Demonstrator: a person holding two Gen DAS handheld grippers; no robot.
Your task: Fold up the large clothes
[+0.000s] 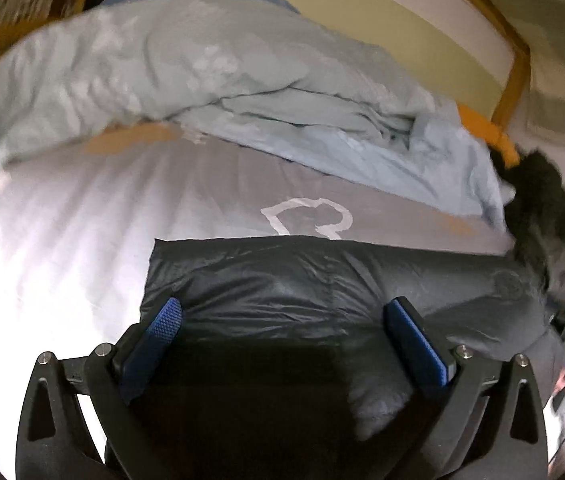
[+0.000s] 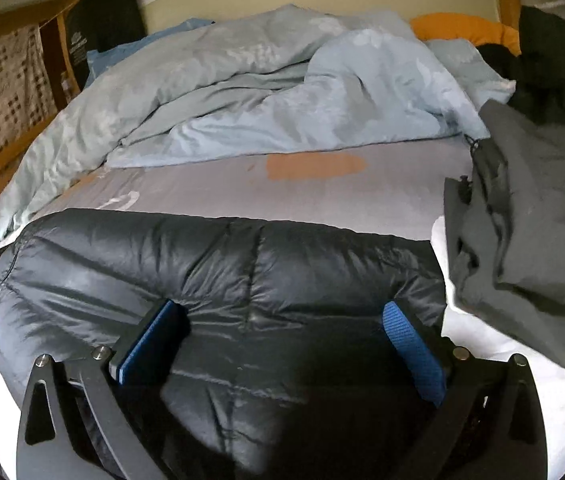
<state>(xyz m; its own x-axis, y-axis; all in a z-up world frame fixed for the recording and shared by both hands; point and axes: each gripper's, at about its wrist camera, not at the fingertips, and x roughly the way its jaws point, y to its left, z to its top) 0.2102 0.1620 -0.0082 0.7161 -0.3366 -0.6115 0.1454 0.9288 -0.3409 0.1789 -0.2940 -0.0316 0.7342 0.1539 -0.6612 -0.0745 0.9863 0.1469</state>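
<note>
Jacket: dark puffer jacket lies folded on the bed, lower centre of both views.
Left hand-held gripper: released, jaws spread wide over the jacket, clamping nothing.
Right hand-held gripper: released, jaws wide above the jacket.
Blue duvet: rumpled, upper frame.
Grey garment: right edge.

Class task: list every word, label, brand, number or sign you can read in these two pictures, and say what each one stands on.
None can be read.
Round badge on the dark puffer jacket: too blurred.
White print on the dark bag behind the bed: too small.
White outline on the grey sheet: a shape, not words.
</note>
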